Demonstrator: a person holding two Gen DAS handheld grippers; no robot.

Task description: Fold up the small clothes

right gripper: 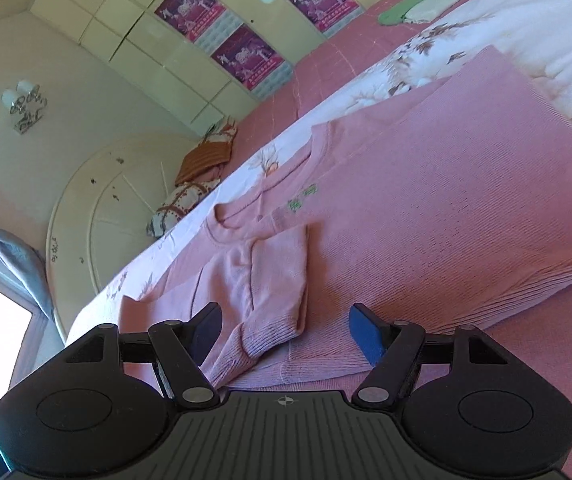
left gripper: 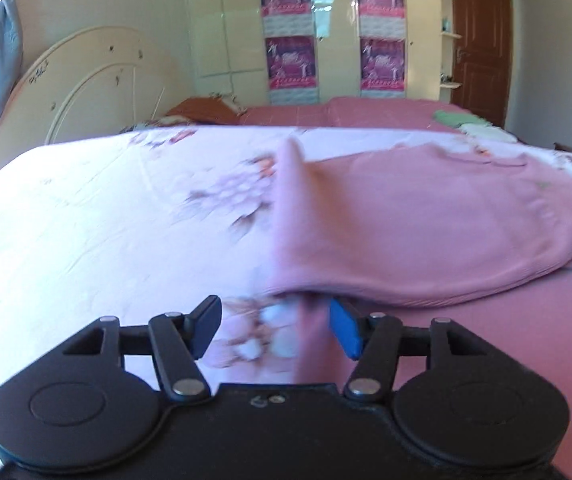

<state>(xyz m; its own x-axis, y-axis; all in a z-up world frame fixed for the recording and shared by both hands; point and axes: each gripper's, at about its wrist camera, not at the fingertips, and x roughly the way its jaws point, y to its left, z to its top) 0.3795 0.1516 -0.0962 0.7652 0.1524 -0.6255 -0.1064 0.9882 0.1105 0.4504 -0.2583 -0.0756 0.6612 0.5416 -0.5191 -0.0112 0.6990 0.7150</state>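
A: Where does the pink sweater (right gripper: 426, 184) lie?

B: Spread flat on the bed, over the white floral sheet (left gripper: 105, 208) and the pink cover (right gripper: 546, 360) nearer the cameras. In the right wrist view its ribbed hem faces the gripper, and one sleeve (right gripper: 261, 280) is folded across the body, its cuff at the near edge.

A: And the left gripper (left gripper: 275, 330)?

B: Its jaws stand moderately apart, with nothing pinched between them. Below the gap lie the floral sheet and the sweater's near left corner, which is blurred; whether the blue pad touches the cloth cannot be told.

A: The right gripper (right gripper: 286, 332)?

B: Wide apart, holding nothing. It hangs over the near hem, the folded sleeve's cuff lying between its fingers without either pad pressing on it.

A: What sits farther off?

B: A green folded garment (left gripper: 456, 117) beside a pale one at the far right of the bed, a cream headboard (left gripper: 85, 84) on the left, a white wardrobe (left gripper: 225, 20) bearing pink posters, and a brown door (left gripper: 482, 40) at the far right
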